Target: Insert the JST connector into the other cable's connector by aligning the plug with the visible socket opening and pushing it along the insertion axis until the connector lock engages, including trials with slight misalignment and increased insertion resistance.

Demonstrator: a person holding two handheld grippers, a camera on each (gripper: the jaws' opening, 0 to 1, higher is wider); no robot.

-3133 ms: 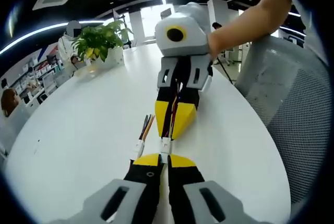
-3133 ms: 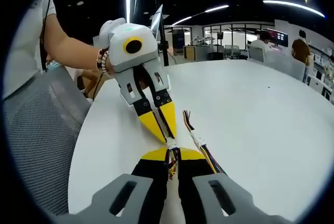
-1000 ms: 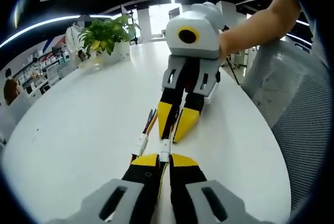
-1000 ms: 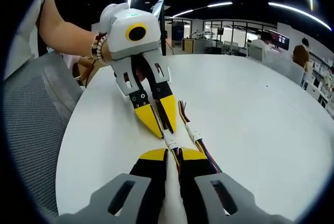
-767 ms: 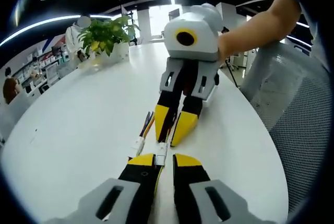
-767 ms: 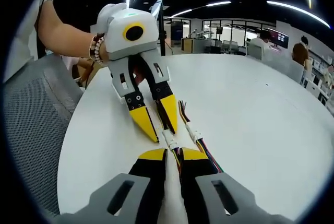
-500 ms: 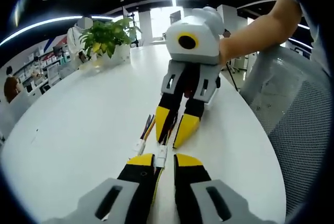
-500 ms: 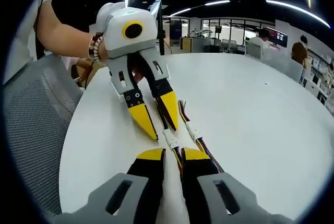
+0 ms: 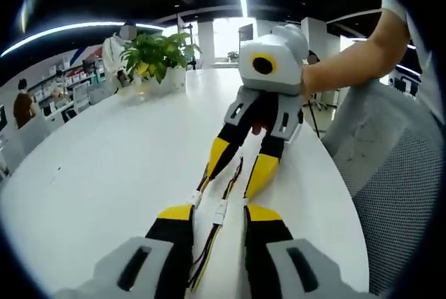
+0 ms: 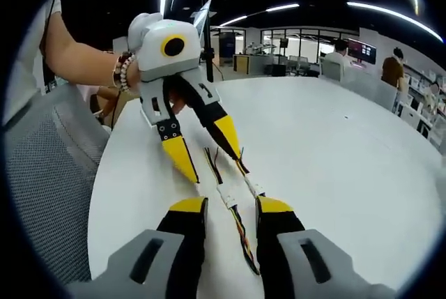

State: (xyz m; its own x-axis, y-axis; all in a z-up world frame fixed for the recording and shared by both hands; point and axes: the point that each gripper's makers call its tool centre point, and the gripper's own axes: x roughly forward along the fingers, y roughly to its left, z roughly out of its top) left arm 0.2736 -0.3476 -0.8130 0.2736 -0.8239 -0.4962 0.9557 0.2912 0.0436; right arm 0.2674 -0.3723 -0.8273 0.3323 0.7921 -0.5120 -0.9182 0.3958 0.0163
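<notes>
The left gripper [image 9: 217, 214] has its yellow-tipped jaws wide apart, and they hold nothing. The right gripper [image 10: 231, 207] has its jaws wide apart too, with nothing in them. The two grippers face each other, tip to tip, near the edge of the table by the chair.

The joined white connector [image 9: 220, 209] lies flat on the white table [image 9: 104, 173], between the tips of both grippers. Its thin coloured wires [image 10: 242, 238] run out both ways along the table. In the right gripper view the same connector [image 10: 228, 195] lies free in the gap, and a second white connector [image 10: 254, 187] with its wires lies just beside it.

The table is big, round and bare. A green plant [image 9: 157, 55] in a white pot stands at its far edge. A grey mesh chair [image 9: 397, 194] stands by the near edge. The room is a big office with long ceiling lights, and people are far off by desks.

Three seconds ago both grippers were pinched on the connector. Half a second ago they had begun to let go. Now both have opened wide, and the connector lies loose on the table, still joined.
</notes>
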